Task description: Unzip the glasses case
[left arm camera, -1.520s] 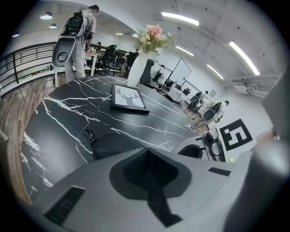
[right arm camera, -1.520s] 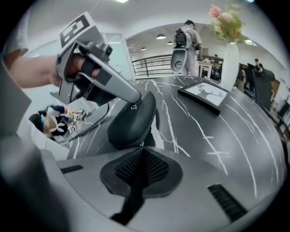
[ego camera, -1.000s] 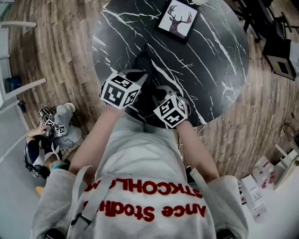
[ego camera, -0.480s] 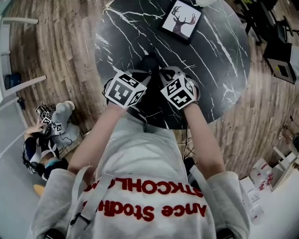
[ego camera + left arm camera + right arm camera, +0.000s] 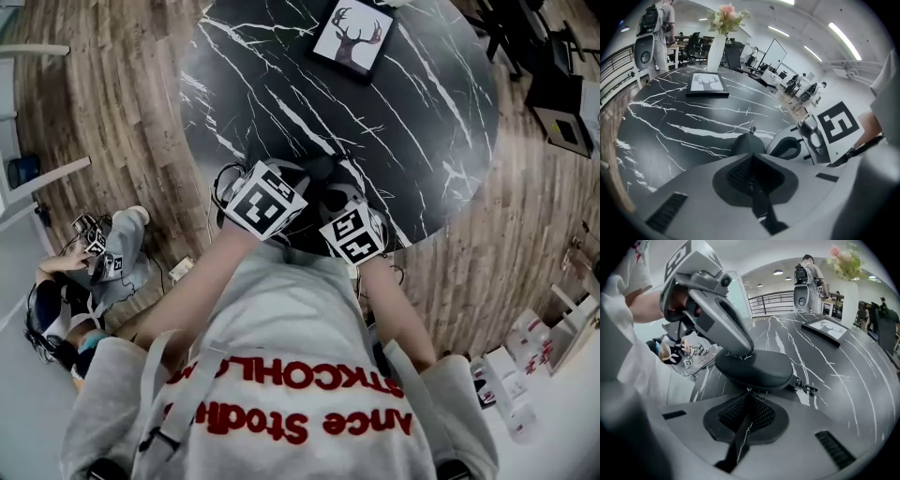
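Note:
A black oval glasses case (image 5: 757, 367) lies near the near edge of the round black marble table (image 5: 422, 112), its zip pull (image 5: 806, 386) sticking out to the right. My left gripper (image 5: 739, 354) is shut, and its tip rests on the case's top. In the left gripper view the case (image 5: 747, 143) shows just beyond that gripper's (image 5: 751, 159) closed jaws. My right gripper (image 5: 748, 397) is also shut, its tip at the case's near rim with nothing seen between the pads. In the head view both marker cubes (image 5: 265, 202) hide most of the case.
A framed deer picture (image 5: 354, 36) lies at the table's far side, and a white vase of flowers (image 5: 717, 49) stands behind it. A person sits on the wooden floor at the left (image 5: 84, 272). Chairs and a speaker stand beyond the table.
The right gripper has pulled back toward the near edge of the table. The left gripper has shifted right, closer to it. Both stay shut.

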A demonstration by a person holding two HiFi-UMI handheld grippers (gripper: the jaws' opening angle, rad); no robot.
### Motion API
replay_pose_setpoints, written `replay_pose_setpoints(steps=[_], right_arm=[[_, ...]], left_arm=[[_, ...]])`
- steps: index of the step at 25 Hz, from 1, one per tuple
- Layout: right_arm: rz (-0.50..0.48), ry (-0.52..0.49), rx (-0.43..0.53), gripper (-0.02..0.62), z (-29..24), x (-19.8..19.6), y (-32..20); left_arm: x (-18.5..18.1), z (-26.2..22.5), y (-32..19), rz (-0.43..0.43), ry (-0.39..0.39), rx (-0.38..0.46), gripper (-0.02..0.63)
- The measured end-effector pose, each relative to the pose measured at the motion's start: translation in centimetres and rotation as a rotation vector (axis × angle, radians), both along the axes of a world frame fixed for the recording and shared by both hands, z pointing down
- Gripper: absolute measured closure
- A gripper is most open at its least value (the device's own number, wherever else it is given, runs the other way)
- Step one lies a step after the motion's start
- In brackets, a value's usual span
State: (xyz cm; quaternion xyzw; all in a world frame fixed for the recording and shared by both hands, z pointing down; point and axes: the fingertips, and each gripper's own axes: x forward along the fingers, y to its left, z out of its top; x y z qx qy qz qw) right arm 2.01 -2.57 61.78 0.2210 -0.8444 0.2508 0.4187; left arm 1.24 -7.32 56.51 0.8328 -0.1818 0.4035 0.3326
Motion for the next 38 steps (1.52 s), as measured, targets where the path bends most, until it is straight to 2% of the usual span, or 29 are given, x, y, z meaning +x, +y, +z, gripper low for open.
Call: replay_pose_setpoints(steps=[4, 7, 9, 12, 14, 16, 18, 20, 22, 24, 27, 29, 31, 32, 34, 38], right_arm=[[-0.009, 0.043, 0.021, 0.581, 0.5, 1.5, -0.5], [-0.007, 0.078, 0.056, 0.581, 0.6, 3.7, -2.9], [-0.086, 0.108, 0.097, 0.581, 0.5, 4.2, -4.8], [-0.306, 0.177, 0.164, 0.581, 0.4, 3.9, -6.5], [-0.419, 0.206, 0.193, 0.581, 0.3, 3.5, -7.1], [-0.477, 0.225, 0.210, 0.580, 0.2, 3.2, -7.5], [-0.480, 0.236, 0.209, 0.580, 0.3, 3.3, -7.5], [-0.435, 0.235, 0.209, 0.578, 0.2, 3.5, -7.5], [-0.342, 0.226, 0.218, 0.575, -0.4, 3.8, -8.0], [-0.198, 0.185, 0.235, 0.574, -2.0, 4.6, -8.8], [0.100, 0.039, 0.257, 0.531, -6.0, 6.5, -10.8], [0.293, -0.085, 0.292, 0.497, -9.7, 8.1, -12.2], [0.441, -0.207, 0.361, 0.499, -14.0, 9.5, -13.1], [0.494, -0.260, 0.403, 0.521, -16.3, 10.1, -13.3], [0.559, -0.344, 0.480, 0.569, -20.7, 10.8, -13.6], [0.611, -0.440, 0.604, 0.580, -28.0, 10.8, -13.6]], left_arm=[[-0.2, 0.5, 0.8, -0.013, 0.001, -0.017, 0.601], [-0.1, 0.6, 0.9, -0.002, -0.003, -0.015, 0.601], [-0.1, 0.7, 0.9, 0.001, -0.003, -0.020, 0.601], [0.0, 0.8, 0.8, 0.004, -0.004, -0.019, 0.601], [0.0, 0.8, 0.7, 0.005, -0.011, -0.012, 0.601], [-0.1, 0.8, 0.6, -0.003, -0.008, -0.014, 0.601], [0.0, 0.8, 0.6, -0.004, 0.005, -0.019, 0.600], [-0.1, 0.6, 0.5, -0.003, 0.021, -0.017, 0.600], [-0.4, 0.2, 0.1, -0.041, 0.054, -0.010, 0.600], [-1.2, -0.7, -0.9, -0.118, 0.101, 0.006, 0.600], [-2.6, -2.8, -3.0, -0.196, 0.151, 0.068, 0.600], [-3.4, -4.7, -4.7, -0.203, 0.163, 0.143, 0.600], [-4.0, -7.3, -6.3, -0.208, 0.179, 0.241, 0.600], [-4.2, -8.9, -7.1, -0.216, 0.196, 0.294, 0.600], [-4.6, -12.6, -8.9, -0.242, 0.243, 0.402, 0.600], [-5.5, -19.6, -11.6, -0.310, 0.314, 0.600, 0.600]])
